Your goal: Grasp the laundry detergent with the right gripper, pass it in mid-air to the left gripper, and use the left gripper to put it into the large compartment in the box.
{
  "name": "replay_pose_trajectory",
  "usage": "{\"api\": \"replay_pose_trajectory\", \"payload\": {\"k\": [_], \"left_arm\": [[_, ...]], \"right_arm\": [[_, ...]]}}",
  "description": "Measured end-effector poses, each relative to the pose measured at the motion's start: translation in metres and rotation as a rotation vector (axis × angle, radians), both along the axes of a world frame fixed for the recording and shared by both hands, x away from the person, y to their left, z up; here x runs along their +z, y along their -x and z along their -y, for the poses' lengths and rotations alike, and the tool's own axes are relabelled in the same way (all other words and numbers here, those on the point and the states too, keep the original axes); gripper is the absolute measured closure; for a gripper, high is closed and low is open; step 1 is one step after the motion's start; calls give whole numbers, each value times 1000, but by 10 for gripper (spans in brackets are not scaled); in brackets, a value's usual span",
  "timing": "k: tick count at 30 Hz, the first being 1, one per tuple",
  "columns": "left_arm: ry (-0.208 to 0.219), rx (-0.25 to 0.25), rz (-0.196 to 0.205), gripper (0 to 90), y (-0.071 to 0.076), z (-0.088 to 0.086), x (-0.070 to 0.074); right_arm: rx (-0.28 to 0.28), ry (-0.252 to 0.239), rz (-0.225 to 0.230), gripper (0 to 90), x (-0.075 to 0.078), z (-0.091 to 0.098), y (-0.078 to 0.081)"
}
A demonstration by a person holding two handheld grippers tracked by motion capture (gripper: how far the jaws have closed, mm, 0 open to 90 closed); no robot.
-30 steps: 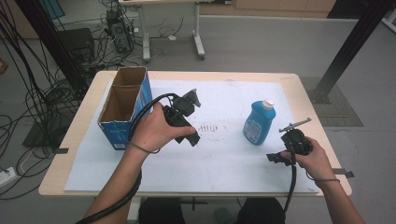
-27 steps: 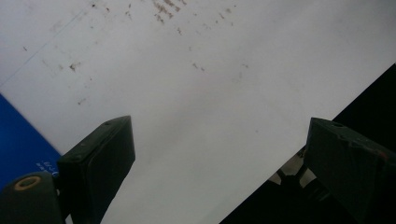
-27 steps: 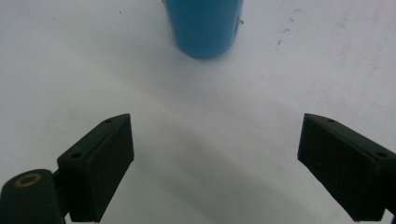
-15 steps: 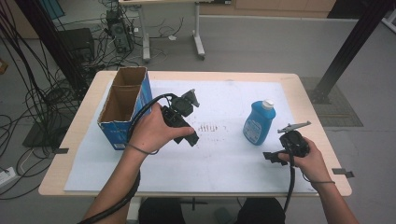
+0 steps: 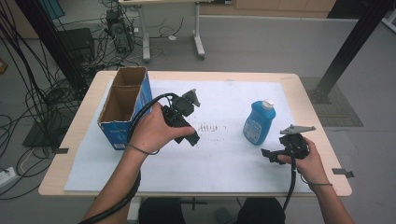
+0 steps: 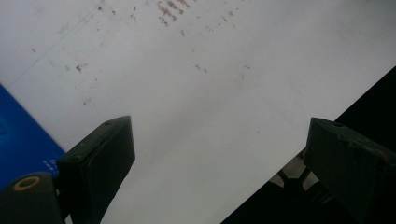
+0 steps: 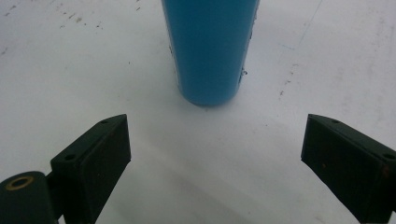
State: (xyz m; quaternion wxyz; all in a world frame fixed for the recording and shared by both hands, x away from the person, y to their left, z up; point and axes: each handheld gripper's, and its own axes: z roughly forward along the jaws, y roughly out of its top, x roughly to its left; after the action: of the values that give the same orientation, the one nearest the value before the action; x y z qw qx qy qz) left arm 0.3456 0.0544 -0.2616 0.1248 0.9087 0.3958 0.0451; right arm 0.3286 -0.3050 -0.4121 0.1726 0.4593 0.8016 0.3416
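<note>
Black two-jaw left tool, right tool with grey plate, black cables, bare forearms, thin wristbands

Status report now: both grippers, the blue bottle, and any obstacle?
Right gripper open, jaws just been opening, nothing between. Left gripper open over white sheet. Blue bottle upright, untouched. Path clear.

High cam sat above the person's side of the desk, facing fwd & down, whole top in frame. Left gripper cam looked close along its jaws at the white sheet nr the desk's front edge. Right gripper cam, low & close, faced the blue bottle. High view shared bottle & sheet.
</note>
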Motion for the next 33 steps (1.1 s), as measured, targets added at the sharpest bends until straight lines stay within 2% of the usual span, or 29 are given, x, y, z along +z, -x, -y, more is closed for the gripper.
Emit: {"api": "replay_pose_trajectory", "payload": {"k": [15,23,33], "left_arm": [[5,-8,13,91,3,2,5],[1,-10,11,91,4,1,4],[1,-8,19,91,6,0,8]], "right_arm": [[7,-83,92,61,-6,0,0],[13,-132,119,41,-10,0,-2],[23,-165,151,31,-12,-4,-4]]}}
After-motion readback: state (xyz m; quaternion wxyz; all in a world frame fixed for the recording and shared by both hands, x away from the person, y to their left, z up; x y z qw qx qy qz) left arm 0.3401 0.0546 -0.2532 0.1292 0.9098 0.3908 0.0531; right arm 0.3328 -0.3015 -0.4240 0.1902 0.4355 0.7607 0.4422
